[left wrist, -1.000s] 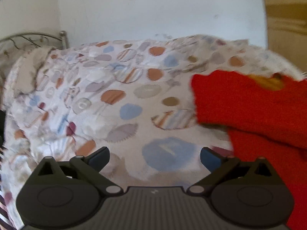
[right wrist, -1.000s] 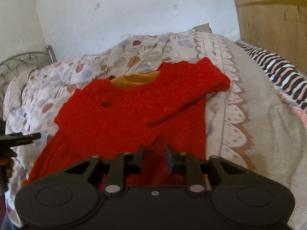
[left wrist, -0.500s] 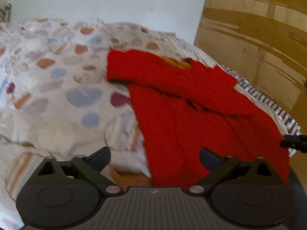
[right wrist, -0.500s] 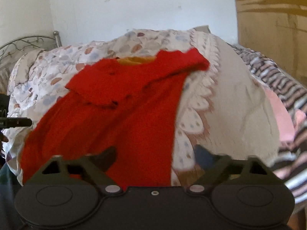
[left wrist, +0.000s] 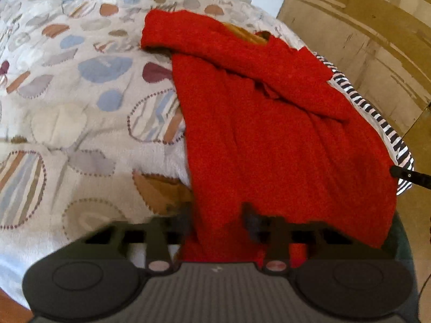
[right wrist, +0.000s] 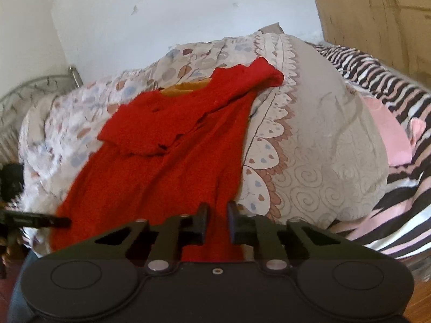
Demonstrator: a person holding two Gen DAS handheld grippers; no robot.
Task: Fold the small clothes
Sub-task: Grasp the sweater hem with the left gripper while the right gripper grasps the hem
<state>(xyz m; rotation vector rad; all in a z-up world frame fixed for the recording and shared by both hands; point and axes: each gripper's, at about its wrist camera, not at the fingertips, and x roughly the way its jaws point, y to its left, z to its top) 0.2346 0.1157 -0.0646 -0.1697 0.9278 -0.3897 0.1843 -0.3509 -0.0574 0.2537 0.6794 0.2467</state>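
Note:
A small red knitted sweater (left wrist: 269, 123) with an orange lining at the neck lies on the patterned bedspread (left wrist: 80, 107), sleeves folded across its chest. It also shows in the right wrist view (right wrist: 167, 161). My left gripper (left wrist: 218, 215) is shut on the sweater's near left hem corner. My right gripper (right wrist: 216, 220) is shut on the near right hem corner, with red cloth between its fingers. Each gripper's tip shows at the edge of the other's view.
A striped black, white and pink cloth (right wrist: 390, 113) lies at the right of the bed. A metal bed frame (right wrist: 32, 91) and a white wall (right wrist: 188, 13) stand behind. A brown wooden panel (left wrist: 363, 40) is at the right.
Both grippers were open half a second ago and have closed on the sweater's hem corners. The left gripper swung right from the bare bedspread to the sweater.

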